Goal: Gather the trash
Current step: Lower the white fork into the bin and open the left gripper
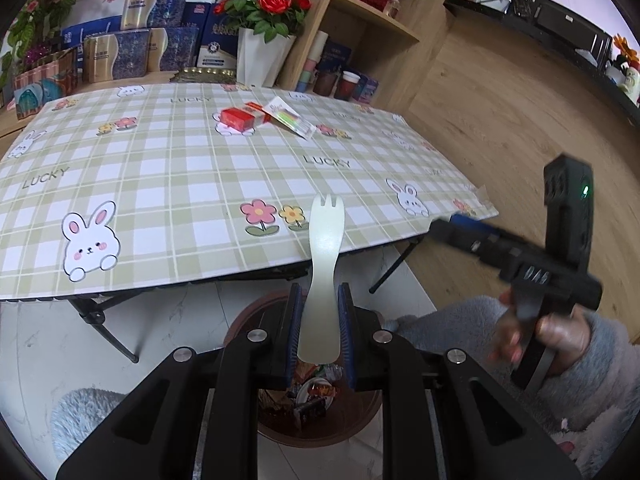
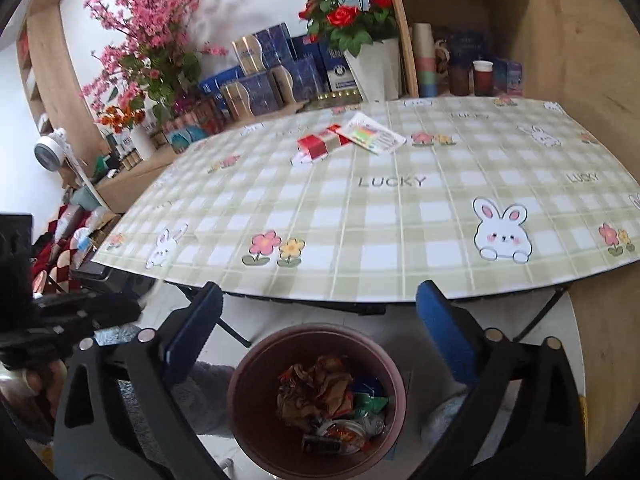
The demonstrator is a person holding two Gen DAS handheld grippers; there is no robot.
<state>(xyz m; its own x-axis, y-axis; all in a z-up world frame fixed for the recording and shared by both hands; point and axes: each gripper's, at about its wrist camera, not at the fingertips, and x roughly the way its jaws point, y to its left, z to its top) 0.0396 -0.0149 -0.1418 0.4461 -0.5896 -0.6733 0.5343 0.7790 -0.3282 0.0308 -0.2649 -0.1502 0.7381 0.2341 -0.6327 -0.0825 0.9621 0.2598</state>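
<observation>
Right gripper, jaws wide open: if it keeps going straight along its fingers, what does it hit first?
Probably the trash bin. The right gripper points down, the bin's opening framed between its open, empty fingers, below the near table edge. Crumpled wrappers would come next. Depth is unclear, so the exact contact point is a guess.

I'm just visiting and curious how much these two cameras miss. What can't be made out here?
- Left wrist view: the bin is mostly hidden behind the left claw and the white spork it grips.
- Left wrist view: the right claw is smeared by motion blur.
- Right wrist view: the bin's near rim is cut off by the bottom edge.
- Both views: print on the flat packet is too small to read.
</observation>
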